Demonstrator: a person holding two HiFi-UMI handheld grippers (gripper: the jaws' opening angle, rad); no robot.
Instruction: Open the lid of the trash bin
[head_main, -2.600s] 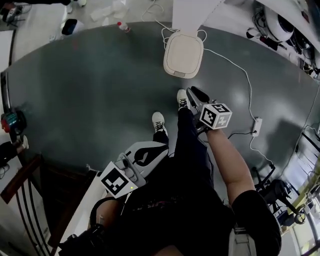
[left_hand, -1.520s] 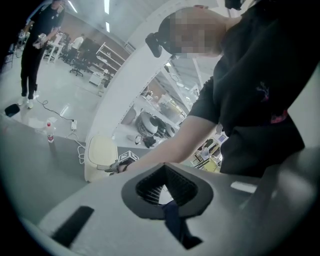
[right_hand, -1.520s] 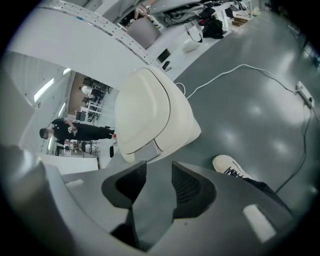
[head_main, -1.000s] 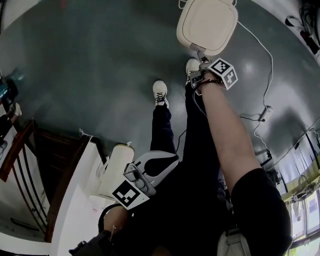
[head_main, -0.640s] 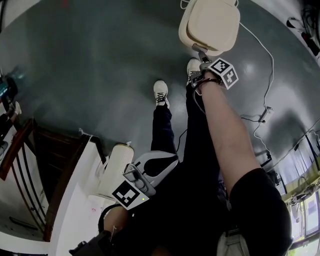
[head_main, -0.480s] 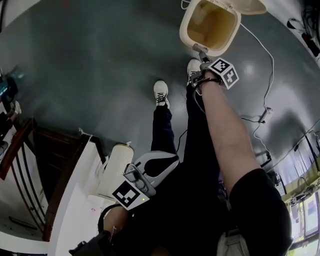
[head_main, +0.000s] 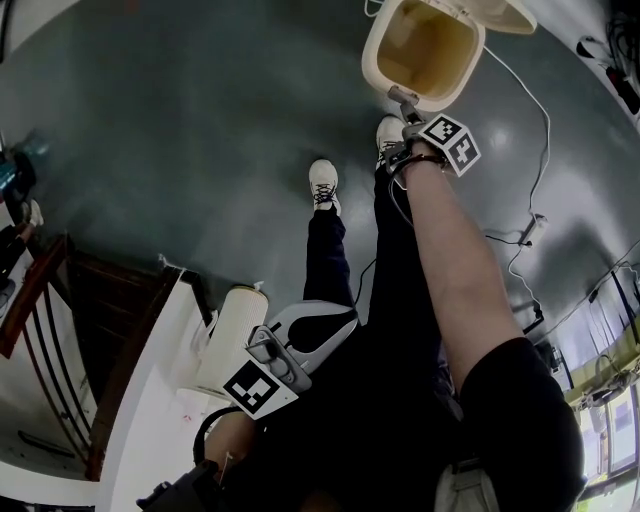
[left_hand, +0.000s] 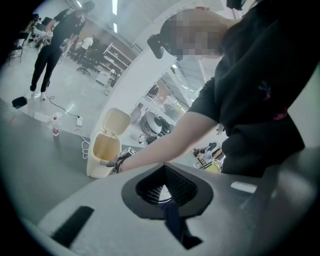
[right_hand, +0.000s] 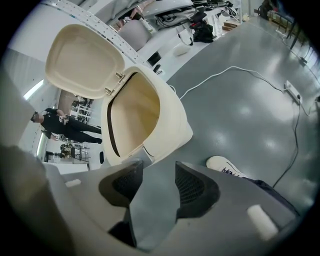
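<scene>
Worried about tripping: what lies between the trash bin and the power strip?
A white cable runs over the grey floor from beside the trash bin to the power strip, clearest in the right gripper view.

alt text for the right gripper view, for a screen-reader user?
A cream trash bin stands on the grey floor with its lid swung up, the inside showing. The right hand-held gripper sits at the bin's near edge, its jaws apart, just opened, nothing between them. A white shoe and a white cable lie to the right.

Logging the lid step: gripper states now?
Left gripper: closed, empty.
Right gripper: open, jaws have just been opening, nothing between them; bin lid up.
</scene>
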